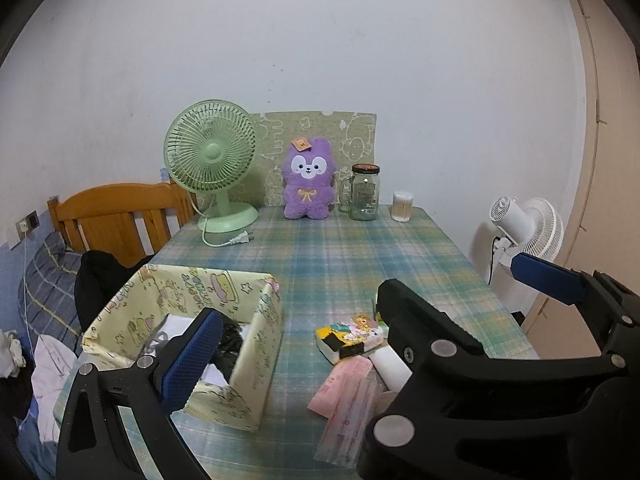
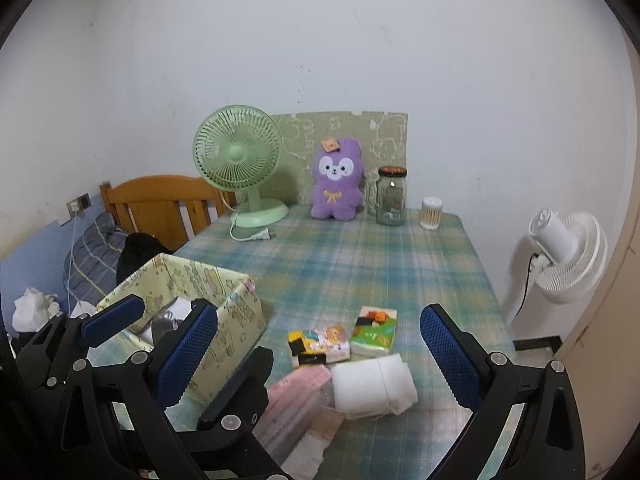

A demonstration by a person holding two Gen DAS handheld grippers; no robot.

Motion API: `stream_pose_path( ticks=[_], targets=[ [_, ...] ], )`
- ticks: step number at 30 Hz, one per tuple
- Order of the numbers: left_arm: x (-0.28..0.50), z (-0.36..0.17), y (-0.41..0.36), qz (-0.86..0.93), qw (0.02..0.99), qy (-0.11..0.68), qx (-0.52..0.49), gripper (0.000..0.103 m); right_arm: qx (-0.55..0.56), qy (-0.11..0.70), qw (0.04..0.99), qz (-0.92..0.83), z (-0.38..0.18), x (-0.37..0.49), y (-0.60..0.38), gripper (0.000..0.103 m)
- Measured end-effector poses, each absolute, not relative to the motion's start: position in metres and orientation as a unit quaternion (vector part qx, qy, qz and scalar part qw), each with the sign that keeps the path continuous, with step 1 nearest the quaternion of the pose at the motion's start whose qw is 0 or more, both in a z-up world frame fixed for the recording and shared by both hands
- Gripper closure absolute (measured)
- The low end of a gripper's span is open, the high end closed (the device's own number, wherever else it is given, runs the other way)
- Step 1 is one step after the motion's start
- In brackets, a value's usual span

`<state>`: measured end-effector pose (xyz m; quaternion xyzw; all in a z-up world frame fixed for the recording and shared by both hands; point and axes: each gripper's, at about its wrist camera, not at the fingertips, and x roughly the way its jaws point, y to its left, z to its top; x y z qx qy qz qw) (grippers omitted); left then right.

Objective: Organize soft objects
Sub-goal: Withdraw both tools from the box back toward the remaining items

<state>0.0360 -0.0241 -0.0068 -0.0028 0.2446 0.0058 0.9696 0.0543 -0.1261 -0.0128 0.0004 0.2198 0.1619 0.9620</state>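
Note:
A yellow patterned box [image 1: 256, 360] [image 2: 236, 320] stands at the table's near left with dark and white items inside. Beside it lie two tissue packs [image 2: 320, 342] [image 2: 374, 332], a white rolled cloth [image 2: 374, 384] and a pink packet [image 2: 296, 400] [image 1: 348, 400]. A purple plush [image 1: 307, 178] [image 2: 337, 180] sits at the back. My left gripper [image 1: 360, 320] is open and empty above the box and packs. My right gripper [image 2: 320, 352] is open and empty over the packs and cloth.
At the back of the plaid table [image 1: 360, 248] stand a green desk fan [image 1: 212, 164], a glass jar [image 1: 365, 192] and a cotton swab tub [image 1: 402, 206]. A white floor fan [image 1: 528, 224] stands right. A wooden bed frame [image 1: 120, 216] with bedding is left.

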Motion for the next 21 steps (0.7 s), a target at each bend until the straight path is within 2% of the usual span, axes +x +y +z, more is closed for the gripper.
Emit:
stream_pose_path(
  ticks=[9, 12, 21],
  targets=[
    [0.033, -0.032, -0.033, -0.002, 0.966, 0.257, -0.008, 0.0, 0.006, 0.224, 0.963, 0.15, -0.038, 0.051, -0.136, 0.002],
    [0.034, -0.043, -0.034, -0.008, 0.963, 0.269, -0.014, 0.0, 0.012, 0.23, 0.962, 0.149, -0.05, 0.05, -0.139, 0.008],
    [0.035, -0.072, -0.043, -0.014, 0.956, 0.293, -0.005, 0.0, 0.023, 0.255, 0.956, 0.146, -0.082, 0.052, -0.145, 0.008]
  ],
)
